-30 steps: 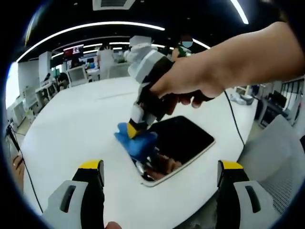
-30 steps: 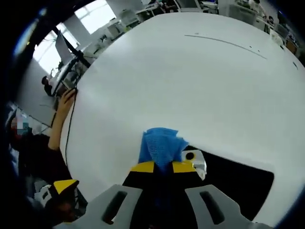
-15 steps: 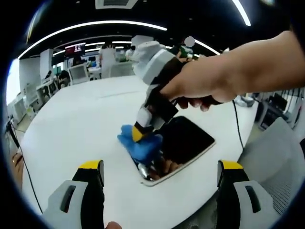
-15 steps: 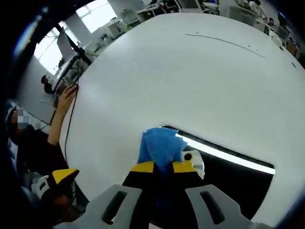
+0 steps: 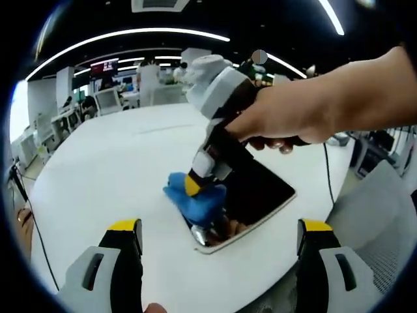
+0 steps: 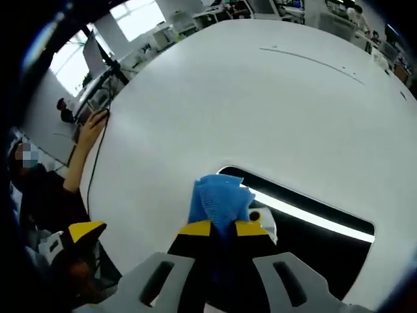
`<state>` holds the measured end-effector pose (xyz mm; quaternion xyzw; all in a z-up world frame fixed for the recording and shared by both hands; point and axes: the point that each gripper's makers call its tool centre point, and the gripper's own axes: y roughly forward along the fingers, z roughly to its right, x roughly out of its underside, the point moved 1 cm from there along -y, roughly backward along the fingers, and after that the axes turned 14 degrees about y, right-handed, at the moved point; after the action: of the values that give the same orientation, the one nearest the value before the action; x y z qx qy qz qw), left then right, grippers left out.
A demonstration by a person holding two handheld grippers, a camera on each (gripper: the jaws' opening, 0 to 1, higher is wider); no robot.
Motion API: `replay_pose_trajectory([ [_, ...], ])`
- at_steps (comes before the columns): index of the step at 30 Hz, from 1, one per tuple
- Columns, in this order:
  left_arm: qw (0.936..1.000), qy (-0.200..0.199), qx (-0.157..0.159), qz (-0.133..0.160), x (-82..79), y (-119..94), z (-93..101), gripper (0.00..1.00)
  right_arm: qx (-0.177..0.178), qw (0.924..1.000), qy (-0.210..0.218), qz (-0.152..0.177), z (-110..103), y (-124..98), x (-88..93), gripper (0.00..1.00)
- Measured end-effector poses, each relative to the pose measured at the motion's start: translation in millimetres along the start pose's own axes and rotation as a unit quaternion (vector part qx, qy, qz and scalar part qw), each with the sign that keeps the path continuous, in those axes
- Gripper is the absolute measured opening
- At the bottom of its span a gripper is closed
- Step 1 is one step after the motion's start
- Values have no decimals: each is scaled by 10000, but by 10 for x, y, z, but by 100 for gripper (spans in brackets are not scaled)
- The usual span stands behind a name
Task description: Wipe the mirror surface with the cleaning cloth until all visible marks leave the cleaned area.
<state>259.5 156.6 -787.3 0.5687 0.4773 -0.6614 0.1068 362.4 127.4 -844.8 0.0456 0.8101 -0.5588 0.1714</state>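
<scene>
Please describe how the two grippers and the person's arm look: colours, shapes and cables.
The left gripper has pale grey jaws with slots, black inner sides and yellow tips. The right gripper has a white-grey body, a black middle and yellow tips. The arm is bare, without sleeve. A black cable hangs below it.

Mirror (image 5: 255, 195) flat on white table (image 5: 104, 169)

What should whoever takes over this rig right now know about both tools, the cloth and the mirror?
Right tool: shut on the blue cleaning cloth, pressing it at the mirror's near-left corner.
Left tool: open, holding nothing, held back above the table edge.
Mirror: lies flat on the white table, dark, reflecting ceiling lights.
Done: cloth gripped and on the glass.
Left: wipe the rest of the surface; the pictures don't show clearly whether marks remain, so check before stopping.
</scene>
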Motion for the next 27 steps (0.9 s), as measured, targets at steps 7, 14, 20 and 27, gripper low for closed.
replay_pose_trajectory([
  [7,10000,11,8,-29,10,7,4,99,-40,10000,-19,82,12,0,-2,5],
  [14,10000,50,28,-70,21,17,13,99,-17,9998,118,156,87,-33,1,4],
  [20,9999,61,12,-85,28,22,2,99,-40,9996,262,126,111,-33,-9,3],
  [27,9998,140,-53,-97,27,17,-20,99,-85,9992,370,140,190,-50,-11,4],
])
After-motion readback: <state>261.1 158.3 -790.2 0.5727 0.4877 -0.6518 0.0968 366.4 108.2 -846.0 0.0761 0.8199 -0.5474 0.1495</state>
